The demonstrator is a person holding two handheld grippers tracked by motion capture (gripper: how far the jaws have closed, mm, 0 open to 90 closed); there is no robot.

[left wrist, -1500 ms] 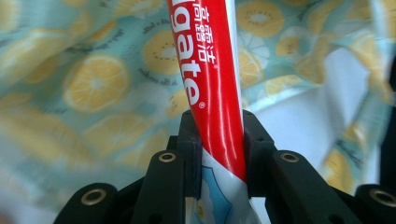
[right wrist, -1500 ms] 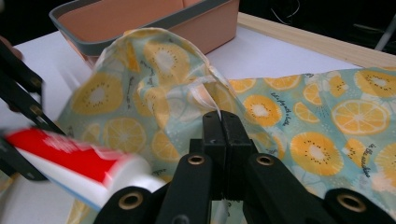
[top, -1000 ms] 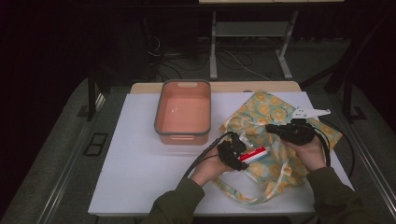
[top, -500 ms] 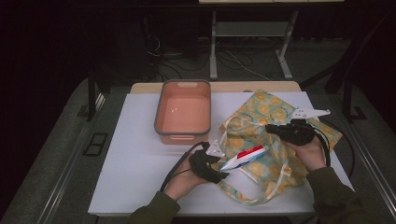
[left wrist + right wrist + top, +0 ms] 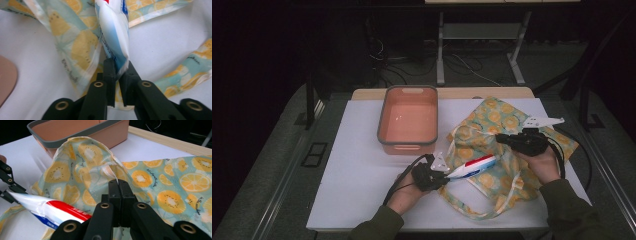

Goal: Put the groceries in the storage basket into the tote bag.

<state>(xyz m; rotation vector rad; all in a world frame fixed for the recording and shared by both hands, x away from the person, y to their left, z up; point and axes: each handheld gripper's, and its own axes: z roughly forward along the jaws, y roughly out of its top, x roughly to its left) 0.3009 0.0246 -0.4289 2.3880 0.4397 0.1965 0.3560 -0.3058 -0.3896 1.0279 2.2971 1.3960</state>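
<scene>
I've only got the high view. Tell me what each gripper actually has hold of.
Observer: In the left gripper view, the left gripper has just been closing its jaws and now pinches the flat crimped end of the toothpaste tube.
Operator: Now the right one.
Observer: The right gripper has its jaws together on a raised fold of the fruit-print bag.
Operator: Say whether the tube is inside the bag.
Observer: In the right gripper view, its printed body lies in the open in front of that fold. Its far end is hidden behind the jaws.
</scene>
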